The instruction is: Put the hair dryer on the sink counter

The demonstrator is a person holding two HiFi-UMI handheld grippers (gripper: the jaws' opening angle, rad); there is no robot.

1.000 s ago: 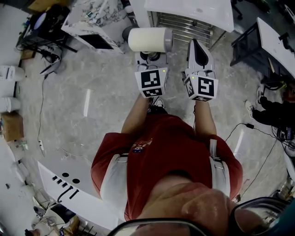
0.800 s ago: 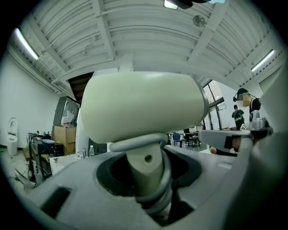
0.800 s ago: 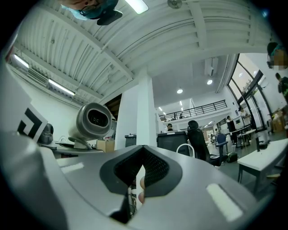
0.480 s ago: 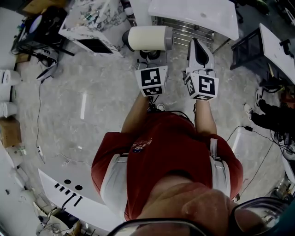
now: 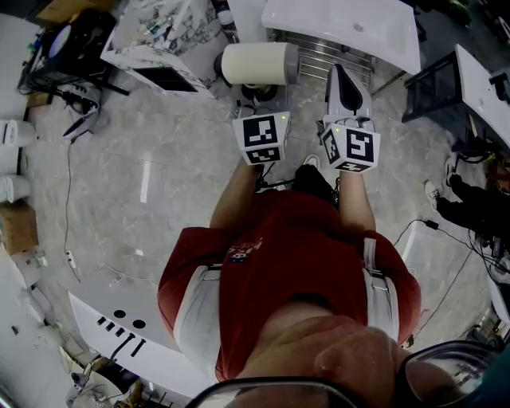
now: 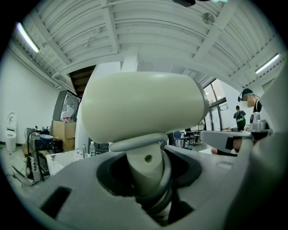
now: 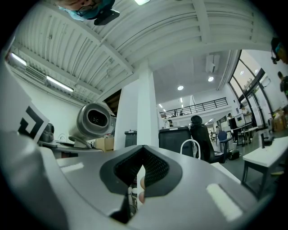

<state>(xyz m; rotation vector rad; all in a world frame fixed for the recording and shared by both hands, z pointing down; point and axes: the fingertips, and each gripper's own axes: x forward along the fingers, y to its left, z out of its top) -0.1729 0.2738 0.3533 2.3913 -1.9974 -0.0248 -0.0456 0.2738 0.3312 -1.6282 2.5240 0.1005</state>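
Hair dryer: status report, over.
Left gripper shut on hair dryer by its handle, barrel sideways. Right gripper shut, empty. Dryer carried over the floor, not yet set down. White counter ahead; nothing seen in the way.

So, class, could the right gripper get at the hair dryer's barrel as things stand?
Probably yes: the hair dryer, its handle clamped in the left gripper, sits beside the right gripper with nothing between them, though that gripper's shut jaws would need opening.

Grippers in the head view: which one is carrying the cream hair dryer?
The left gripper: its jaws clamp the handle of the hair dryer. The right gripper has its jaws together, holding nothing.
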